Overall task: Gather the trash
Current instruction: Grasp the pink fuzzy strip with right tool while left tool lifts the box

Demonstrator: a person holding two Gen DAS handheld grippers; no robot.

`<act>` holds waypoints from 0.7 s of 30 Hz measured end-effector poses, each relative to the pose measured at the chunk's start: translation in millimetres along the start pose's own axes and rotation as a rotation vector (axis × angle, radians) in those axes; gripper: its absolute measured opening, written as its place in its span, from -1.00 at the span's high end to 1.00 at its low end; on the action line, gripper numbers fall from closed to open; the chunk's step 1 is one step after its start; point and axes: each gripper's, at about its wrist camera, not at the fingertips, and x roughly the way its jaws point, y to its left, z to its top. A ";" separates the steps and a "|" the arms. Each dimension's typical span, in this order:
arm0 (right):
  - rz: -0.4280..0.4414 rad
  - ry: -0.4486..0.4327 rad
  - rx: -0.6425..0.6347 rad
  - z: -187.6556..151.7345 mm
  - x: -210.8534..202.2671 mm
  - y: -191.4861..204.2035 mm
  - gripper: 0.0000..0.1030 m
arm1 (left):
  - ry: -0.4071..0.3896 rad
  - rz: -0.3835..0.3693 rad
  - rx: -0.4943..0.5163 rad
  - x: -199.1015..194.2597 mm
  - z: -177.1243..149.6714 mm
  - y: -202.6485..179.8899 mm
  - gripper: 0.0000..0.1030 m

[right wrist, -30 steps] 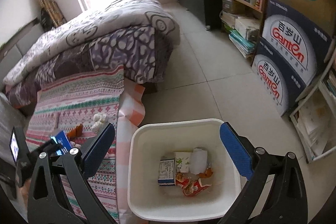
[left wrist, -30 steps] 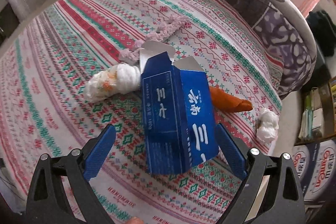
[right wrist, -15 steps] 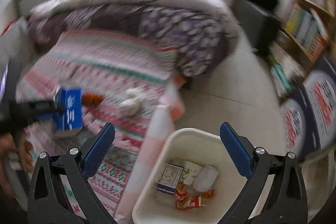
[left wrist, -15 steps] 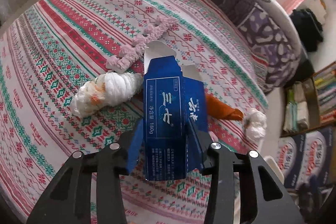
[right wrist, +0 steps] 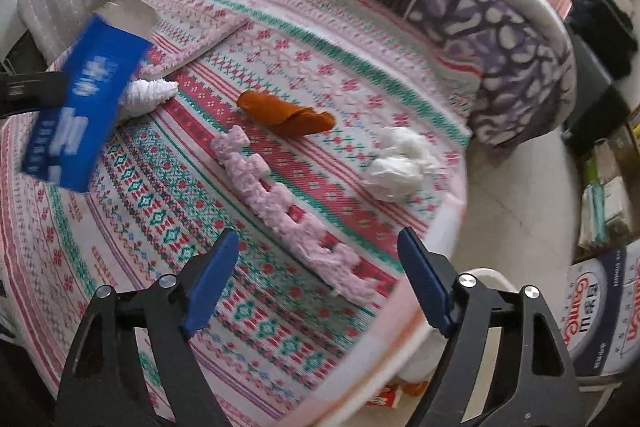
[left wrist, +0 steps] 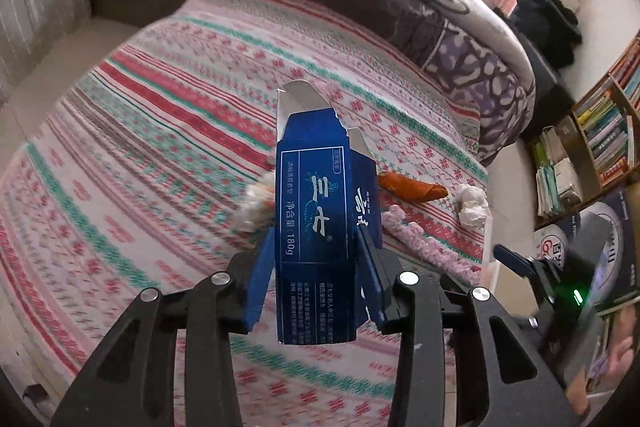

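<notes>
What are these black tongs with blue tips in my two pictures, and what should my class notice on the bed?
They are hand-held grippers, one per hand, each carrying a forward-looking camera. In the left camera's picture, the left gripper is clamped on an opened blue cardboard box, lifted above the striped patterned bedspread. In the right camera's picture, the right gripper is open and empty. On the bedspread lie an orange crumpled wrapper, a white crumpled tissue, a pink fuzzy strip and a white wrapped bundle. A white bin's rim shows beside the bed.

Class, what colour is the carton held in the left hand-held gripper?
The carton is dark blue with white lettering, clearest in the left wrist view.
</notes>
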 end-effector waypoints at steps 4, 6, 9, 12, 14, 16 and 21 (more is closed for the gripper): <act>0.021 0.055 0.017 2.6 21.1 3.1 -0.42 | -0.023 0.005 0.000 -17.5 -3.4 21.5 0.22; 0.030 0.079 0.020 0.9 28.2 6.6 -0.35 | -0.030 0.010 -0.007 -23.0 -3.1 31.1 0.22; 0.046 0.088 0.035 1.0 32.9 12.1 0.09 | -0.039 0.018 -0.023 -29.1 -3.0 46.4 0.22; 0.025 0.088 0.047 7.2 27.3 23.2 0.40 | -0.045 0.026 -0.043 -33.0 -3.0 58.3 0.22; 0.045 0.077 0.065 8.9 23.4 30.0 0.55 | -0.054 0.029 -0.051 -36.2 -3.1 63.2 0.22; 0.050 0.051 0.080 13.6 15.2 39.8 0.58 | -0.069 0.034 -0.055 -40.8 -3.5 66.7 0.22; 0.075 -0.083 0.135 27.5 -27.1 61.9 0.58 | -0.112 0.044 -0.078 -50.7 -1.3 73.7 0.22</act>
